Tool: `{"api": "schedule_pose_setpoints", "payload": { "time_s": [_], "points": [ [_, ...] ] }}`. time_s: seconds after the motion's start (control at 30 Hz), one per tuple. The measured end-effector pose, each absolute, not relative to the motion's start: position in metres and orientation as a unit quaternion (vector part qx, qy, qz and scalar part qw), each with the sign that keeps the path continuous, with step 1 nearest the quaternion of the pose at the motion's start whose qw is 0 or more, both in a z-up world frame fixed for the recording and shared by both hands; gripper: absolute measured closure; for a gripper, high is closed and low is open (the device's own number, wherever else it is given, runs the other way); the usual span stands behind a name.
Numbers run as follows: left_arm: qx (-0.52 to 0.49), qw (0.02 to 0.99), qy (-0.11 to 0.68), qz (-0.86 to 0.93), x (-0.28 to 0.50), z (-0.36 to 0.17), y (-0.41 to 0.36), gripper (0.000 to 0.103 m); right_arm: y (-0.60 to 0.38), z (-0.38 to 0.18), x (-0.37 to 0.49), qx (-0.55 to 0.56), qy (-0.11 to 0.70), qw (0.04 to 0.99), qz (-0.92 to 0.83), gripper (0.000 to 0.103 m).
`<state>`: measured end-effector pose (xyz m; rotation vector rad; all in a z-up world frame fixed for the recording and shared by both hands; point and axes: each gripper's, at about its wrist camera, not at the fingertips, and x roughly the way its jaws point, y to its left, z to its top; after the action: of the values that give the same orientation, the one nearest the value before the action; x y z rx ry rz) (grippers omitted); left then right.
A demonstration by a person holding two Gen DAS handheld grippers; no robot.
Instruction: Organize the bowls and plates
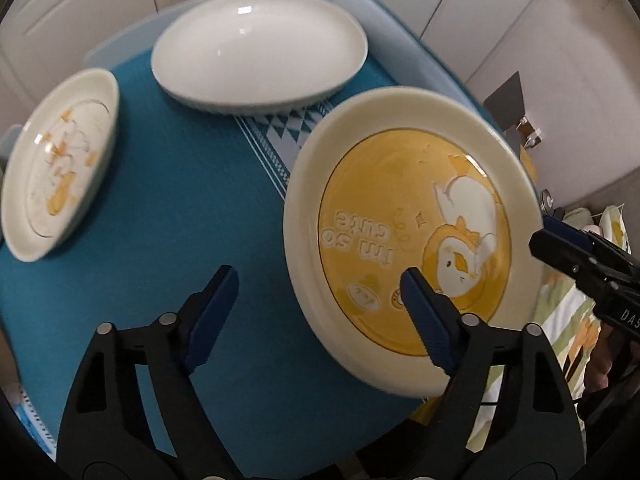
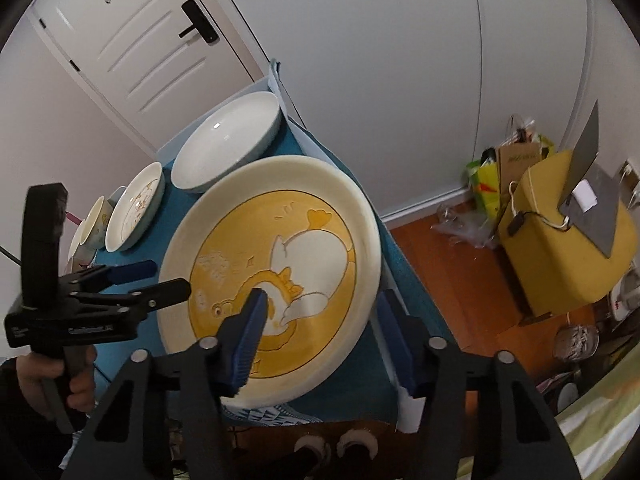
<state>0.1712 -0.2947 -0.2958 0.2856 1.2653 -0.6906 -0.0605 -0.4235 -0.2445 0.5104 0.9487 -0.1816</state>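
Left wrist view: one yellow duck plate point(image 1: 412, 240), cream-rimmed, on the teal tablecloth point(image 1: 180, 220) at the table's near right edge; beyond it one plain white bowl point(image 1: 260, 52); left of that, one small duck dish point(image 1: 60, 164). Left gripper point(image 1: 316, 304) apart, one finger over the plate's near-left rim, the other over bare cloth; nothing clamped. Right gripper point(image 1: 568, 248) enters at the plate's far-right rim. Right wrist view: same plate point(image 2: 276, 288), bowl point(image 2: 228, 144) and dish point(image 2: 136, 204) behind it, plus one or more cups point(image 2: 94, 224) further left, count unclear. Right gripper point(image 2: 320, 328) straddles the rim, jaws partly drawn in, one pad above the face, one outside; contact cannot be told. Handling judgement: glazed ceramic, stiff, weighty, slick, breakable; take by the raised rim, opposite sides.
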Motion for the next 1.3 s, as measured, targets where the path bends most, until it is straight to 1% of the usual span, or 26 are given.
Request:
{"api": "schedule_pose_setpoints", "payload": {
  "time_s": [0.03, 0.1, 0.13, 0.23, 0.3, 0.33, 0.4, 0.53, 0.77, 0.9, 1.13, 1.3],
  "points": [
    [0.13, 0.74, 0.58, -0.314, 0.172, -0.3, -0.297, 0.028, -0.427, -0.248, -0.058, 0.247, 0.453, 0.853, -0.082, 0.057],
    [0.129, 0.737, 0.585, -0.312, 0.175, -0.31, -0.303, 0.038, -0.432, -0.251, -0.055, 0.25, 0.456, 0.851, -0.077, 0.062],
    [0.131, 0.74, 0.581, -0.312, 0.176, -0.311, -0.305, 0.039, -0.435, -0.253, -0.053, 0.25, 0.458, 0.85, -0.076, 0.064],
    [0.135, 0.742, 0.579, -0.311, 0.179, -0.315, -0.309, 0.052, -0.445, -0.259, -0.048, 0.257, 0.463, 0.845, -0.069, 0.076],
    [0.127, 0.74, 0.579, -0.316, 0.181, -0.314, -0.309, 0.067, -0.451, -0.263, -0.044, 0.262, 0.465, 0.843, -0.063, 0.08],
    [0.12, 0.737, 0.583, -0.32, 0.182, -0.312, -0.309, 0.07, -0.454, -0.264, -0.042, 0.261, 0.466, 0.843, -0.061, 0.084],
    [0.115, 0.736, 0.584, -0.321, 0.182, -0.313, -0.311, 0.074, -0.458, -0.266, -0.038, 0.259, 0.468, 0.843, -0.057, 0.087],
    [0.113, 0.744, 0.579, -0.313, 0.179, -0.312, -0.309, 0.074, -0.466, -0.27, -0.032, 0.266, 0.465, 0.843, -0.045, 0.09],
    [0.139, 0.758, 0.566, -0.293, 0.166, -0.307, -0.327, 0.074, -0.466, -0.269, -0.027, 0.248, 0.476, 0.843, -0.035, 0.09],
    [0.146, 0.761, 0.564, -0.286, 0.164, -0.307, -0.323, 0.074, -0.461, -0.26, -0.025, 0.239, 0.471, 0.848, -0.032, 0.09],
    [0.147, 0.763, 0.571, -0.267, 0.158, -0.299, -0.298, 0.075, -0.447, -0.25, -0.015, 0.223, 0.485, 0.845, -0.029, 0.09],
    [0.137, 0.77, 0.576, -0.238, 0.158, -0.29, -0.265, 0.075, -0.416, -0.24, 0.004, 0.193, 0.499, 0.845, -0.005, 0.09]
  ]
}}
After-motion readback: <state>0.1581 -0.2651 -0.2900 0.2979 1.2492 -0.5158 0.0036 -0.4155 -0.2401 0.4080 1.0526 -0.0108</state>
